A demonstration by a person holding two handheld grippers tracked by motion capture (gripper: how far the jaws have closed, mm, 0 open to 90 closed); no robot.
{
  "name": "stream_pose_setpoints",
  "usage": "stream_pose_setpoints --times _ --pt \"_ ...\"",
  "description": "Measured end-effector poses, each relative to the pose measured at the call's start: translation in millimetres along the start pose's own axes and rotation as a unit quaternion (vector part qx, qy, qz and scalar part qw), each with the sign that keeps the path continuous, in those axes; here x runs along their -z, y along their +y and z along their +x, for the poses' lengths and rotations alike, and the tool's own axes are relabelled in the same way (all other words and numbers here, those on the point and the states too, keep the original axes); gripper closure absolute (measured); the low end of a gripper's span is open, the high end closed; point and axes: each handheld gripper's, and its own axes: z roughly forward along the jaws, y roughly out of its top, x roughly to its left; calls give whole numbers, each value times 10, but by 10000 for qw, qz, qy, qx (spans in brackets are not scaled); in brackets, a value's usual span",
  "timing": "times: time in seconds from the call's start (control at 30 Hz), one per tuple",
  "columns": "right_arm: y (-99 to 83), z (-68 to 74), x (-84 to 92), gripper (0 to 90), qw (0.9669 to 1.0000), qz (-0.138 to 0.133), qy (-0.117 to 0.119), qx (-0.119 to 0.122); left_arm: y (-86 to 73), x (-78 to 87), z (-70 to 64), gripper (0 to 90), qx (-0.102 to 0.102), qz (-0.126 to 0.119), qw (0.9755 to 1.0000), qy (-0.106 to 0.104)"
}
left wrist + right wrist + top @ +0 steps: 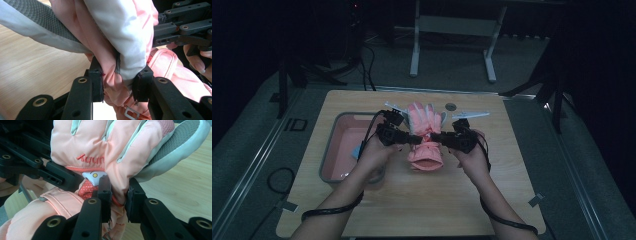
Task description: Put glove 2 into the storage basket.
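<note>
A pink padded winter glove (pixel 424 135) with grey-white trim lies at the middle of the wooden table, fingers pointing away, cuff toward the person. My left gripper (pixel 416 139) pinches the glove's left side near the wrist. In the left gripper view its jaws are shut on bunched pink and white fabric (pixel 117 75). My right gripper (pixel 435 135) comes in from the right and clamps the other side of the wrist. The right gripper view shows its jaws shut on the pink glove (pixel 120 192) just below red embroidered lettering and a cartoon patch.
A grey tub with a pink inside (pixel 343 145) stands on the table left of the glove, with a small blue item in it. A small round grey disc (pixel 451 106) lies behind the glove. The table's far edge faces a white metal stand (pixel 452 30) on the floor.
</note>
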Motion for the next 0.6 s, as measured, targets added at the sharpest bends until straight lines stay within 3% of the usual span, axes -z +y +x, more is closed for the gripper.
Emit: stream_pose_setpoints --times 0.6 --pt "375 562 -457 767 9990 86 319 284 -166 726 387 671 169 21 9997 169"
